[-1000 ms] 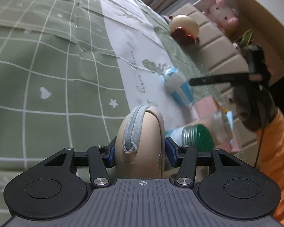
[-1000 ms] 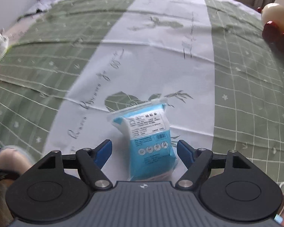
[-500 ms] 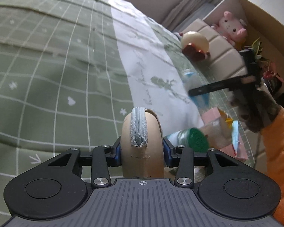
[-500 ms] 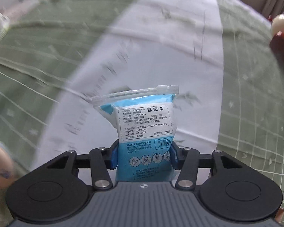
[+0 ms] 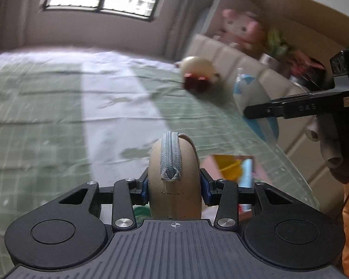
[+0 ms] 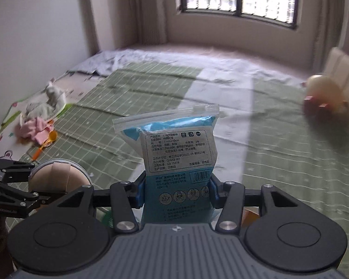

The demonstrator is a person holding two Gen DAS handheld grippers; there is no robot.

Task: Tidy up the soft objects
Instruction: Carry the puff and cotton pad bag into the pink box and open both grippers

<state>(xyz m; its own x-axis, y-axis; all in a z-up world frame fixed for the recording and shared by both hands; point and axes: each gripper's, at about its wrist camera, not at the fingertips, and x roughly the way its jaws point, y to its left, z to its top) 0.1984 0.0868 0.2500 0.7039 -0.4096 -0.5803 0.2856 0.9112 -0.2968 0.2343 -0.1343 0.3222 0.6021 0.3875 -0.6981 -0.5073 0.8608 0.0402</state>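
My left gripper (image 5: 174,189) is shut on a round beige pouch (image 5: 174,174) with a grey zipper, held up above the green checked bedspread (image 5: 46,116). My right gripper (image 6: 175,191) is shut on a blue and white plastic packet (image 6: 178,148) with printed text, also lifted above the bed. The pouch in the left gripper also shows in the right wrist view (image 6: 58,176) at lower left. The right gripper with the packet (image 5: 256,97) shows at the right of the left wrist view.
A cream and red plush toy (image 5: 199,75) lies near the padded headboard (image 5: 232,55). A pink plush pig (image 5: 240,29) sits on the shelf behind. A pink and orange box (image 5: 235,167) lies below the left gripper. Pink and white cloths (image 6: 37,121) lie on the bed's left side.
Both grippers have lifted and tilted up, so the window and walls now show. The right gripper closed on the blue packet and raised it off the bed. The left kept hold of the pouch.
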